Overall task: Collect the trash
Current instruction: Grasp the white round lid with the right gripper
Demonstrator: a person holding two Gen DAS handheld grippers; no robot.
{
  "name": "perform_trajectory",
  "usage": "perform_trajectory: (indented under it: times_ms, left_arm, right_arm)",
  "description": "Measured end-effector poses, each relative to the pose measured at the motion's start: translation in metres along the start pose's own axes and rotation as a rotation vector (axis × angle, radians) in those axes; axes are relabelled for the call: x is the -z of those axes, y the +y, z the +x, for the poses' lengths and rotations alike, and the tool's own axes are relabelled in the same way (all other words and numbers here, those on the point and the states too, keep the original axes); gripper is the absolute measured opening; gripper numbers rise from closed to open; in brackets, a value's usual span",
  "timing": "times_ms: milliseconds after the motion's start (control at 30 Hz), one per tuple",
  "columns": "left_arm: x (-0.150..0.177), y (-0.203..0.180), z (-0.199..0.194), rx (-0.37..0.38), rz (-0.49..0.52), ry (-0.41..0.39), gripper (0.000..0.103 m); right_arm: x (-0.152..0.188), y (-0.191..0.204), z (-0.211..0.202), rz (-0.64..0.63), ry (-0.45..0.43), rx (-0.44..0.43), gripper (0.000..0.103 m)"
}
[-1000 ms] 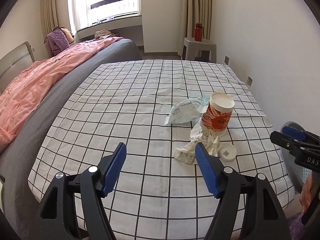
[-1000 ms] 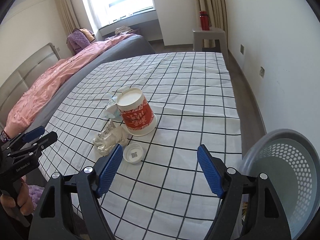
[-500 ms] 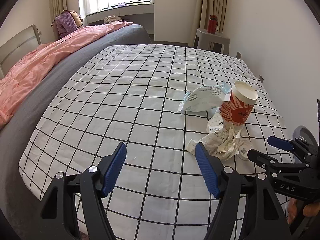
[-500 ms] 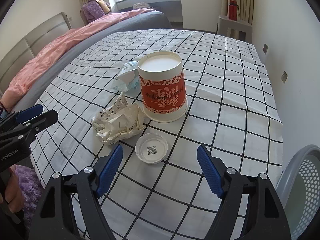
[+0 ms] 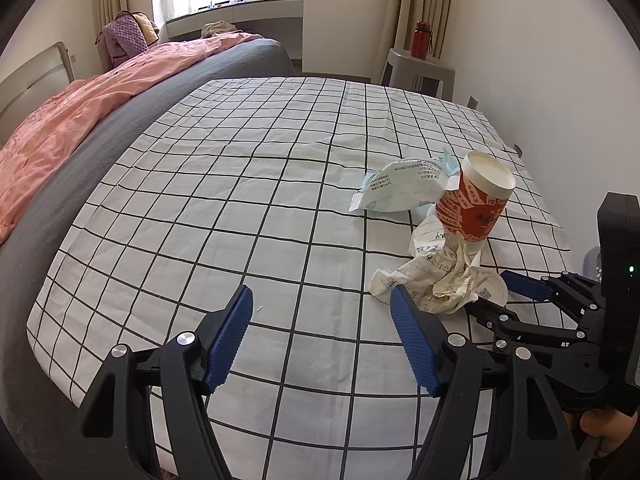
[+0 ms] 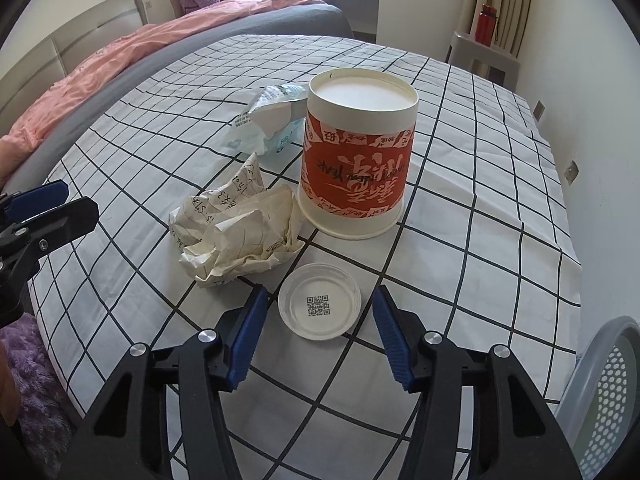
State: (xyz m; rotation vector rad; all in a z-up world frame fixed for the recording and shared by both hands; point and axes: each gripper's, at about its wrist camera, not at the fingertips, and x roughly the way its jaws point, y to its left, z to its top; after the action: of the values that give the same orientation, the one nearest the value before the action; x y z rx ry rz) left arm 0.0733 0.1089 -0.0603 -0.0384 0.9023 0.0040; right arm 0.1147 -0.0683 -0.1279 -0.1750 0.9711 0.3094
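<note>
On the checked tablecloth (image 6: 480, 240) lie an upside-down red-and-white paper cup (image 6: 356, 168), a crumpled paper wad (image 6: 236, 232), a white plastic lid with a QR code (image 6: 319, 306) and a pale blue wrapper (image 6: 268, 120). My right gripper (image 6: 319, 312) is open, its blue fingers either side of the lid. My left gripper (image 5: 322, 316) is open and empty over bare cloth, its right finger just left of the paper wad (image 5: 432, 280). The cup (image 5: 472, 204), the wrapper (image 5: 400, 190) and the right gripper (image 5: 496, 300) also show in the left wrist view.
A grey perforated waste basket (image 6: 608, 392) stands off the table's right edge. A bed with a pink quilt (image 5: 80, 120) lies to the left. A grey stool with a red bottle (image 5: 420, 40) stands at the far wall.
Both grippers have moved forward and lower toward the trash. The right gripper's fingers have narrowed and now flank the lid. The left gripper's right finger has come up beside the paper wad.
</note>
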Motion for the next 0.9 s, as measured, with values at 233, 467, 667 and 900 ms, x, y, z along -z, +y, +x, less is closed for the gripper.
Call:
perform_trajectory:
  times_ms: [233, 467, 667, 900]
  left_arm:
    - [0.002, -0.009, 0.002, 0.040, 0.010, 0.021, 0.068]
    - [0.006, -0.040, 0.001, 0.069, 0.064, 0.018, 0.071]
    - [0.009, -0.073, 0.004, 0.119, 0.123, 0.032, 0.072]
    - [0.003, -0.094, 0.011, 0.101, 0.198, 0.037, 0.076]
  right_arm:
    - [0.004, -0.004, -0.009, 0.026, -0.012, -0.017, 0.039]
    - [0.016, -0.029, -0.039, 0.125, -0.057, -0.022, 0.039]
    - [0.027, -0.052, -0.060, 0.189, -0.088, -0.025, 0.039]
    - [0.032, -0.065, -0.074, 0.205, -0.132, -0.065, 0.039]
